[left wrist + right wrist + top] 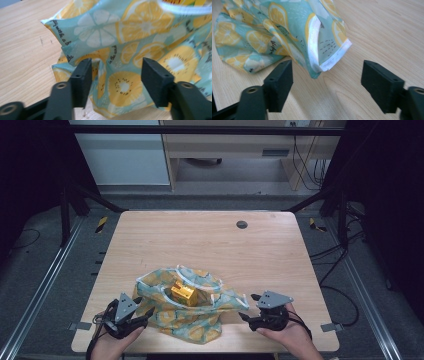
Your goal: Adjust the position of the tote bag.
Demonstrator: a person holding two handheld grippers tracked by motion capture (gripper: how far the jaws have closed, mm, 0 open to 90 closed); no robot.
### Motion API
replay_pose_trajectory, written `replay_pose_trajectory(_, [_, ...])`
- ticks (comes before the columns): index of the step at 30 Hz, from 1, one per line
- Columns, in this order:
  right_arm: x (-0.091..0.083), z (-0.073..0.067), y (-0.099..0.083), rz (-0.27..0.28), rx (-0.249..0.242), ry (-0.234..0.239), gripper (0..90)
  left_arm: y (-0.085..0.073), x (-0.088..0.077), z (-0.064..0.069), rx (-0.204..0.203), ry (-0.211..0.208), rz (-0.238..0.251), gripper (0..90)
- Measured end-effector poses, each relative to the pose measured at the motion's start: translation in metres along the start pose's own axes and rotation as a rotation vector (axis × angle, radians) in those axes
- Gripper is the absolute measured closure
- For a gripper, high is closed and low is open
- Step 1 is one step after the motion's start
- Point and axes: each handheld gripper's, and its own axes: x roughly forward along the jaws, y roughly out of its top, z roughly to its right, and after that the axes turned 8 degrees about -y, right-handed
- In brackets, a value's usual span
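A teal cloth bag printed with lemon and kiwi slices [192, 312] lies crumpled near the table's front edge, its mouth open upward. A shiny gold box [182, 292] rests in that opening. My left gripper [143, 310] stands open at the bag's left end; in the left gripper view the bag's fabric [120, 57] bulges between and just beyond the jaws. My right gripper [250, 307] stands open at the bag's right end, where a white-hemmed corner of the bag [322, 52] points toward the gap between its jaws without touching them.
The wooden table [210, 240] has a round grey cable grommet [242, 224] near its far edge. Black frame bars and cables run along both sides on the floor. A wooden cabinet stands beyond the table.
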Motion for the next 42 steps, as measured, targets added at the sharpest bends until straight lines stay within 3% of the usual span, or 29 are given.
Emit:
replay_pose_trajectory(7, [-0.009,0.002,0.001,0.036,0.048,-0.018,14.6,0.007,-0.01,0.009,-0.015,0.007,0.061,31.5])
replay_pose_trajectory(12, [-0.01,0.004,0.004,0.046,0.078,0.0,13.0,0.01,-0.019,0.011,-0.024,0.013,0.108,27.3])
replay_pose_trajectory(18, [-0.012,0.005,0.017,0.058,0.074,0.019,16.8,0.018,-0.028,0.008,-0.011,0.019,0.156,26.3])
replay_pose_trajectory(21, [-0.016,0.004,0.025,0.084,0.084,0.032,20.9,0.03,-0.034,0.004,-0.019,0.006,0.206,26.3])
replay_pose_trajectory(25, [-0.015,0.004,0.04,0.089,0.076,0.059,29.5,0.055,-0.026,-0.003,-0.017,-0.066,0.195,25.9])
replay_pose_trajectory(28, [-0.009,0.007,0.056,0.095,0.055,0.079,34.8,0.067,-0.007,-0.004,0.004,-0.073,0.141,25.4])
replay_pose_trajectory(32, [0.0,0.004,0.08,0.097,0.017,0.102,41.5,0.061,0.01,-0.002,0.005,-0.067,0.117,24.7])
replay_pose_trajectory(35, [0.012,-0.004,0.097,0.082,-0.015,0.131,44.3,0.052,0.016,-0.001,0.015,-0.086,0.09,24.8])
replay_pose_trajectory(40, [0.036,-0.015,0.116,0.048,-0.047,0.168,39.9,0.044,0.018,0.006,0.037,-0.098,0.078,26.5])
replay_pose_trajectory(42, [0.045,-0.018,0.118,0.021,-0.071,0.147,39.8,0.042,0.018,0.007,0.038,-0.091,0.071,30.1])
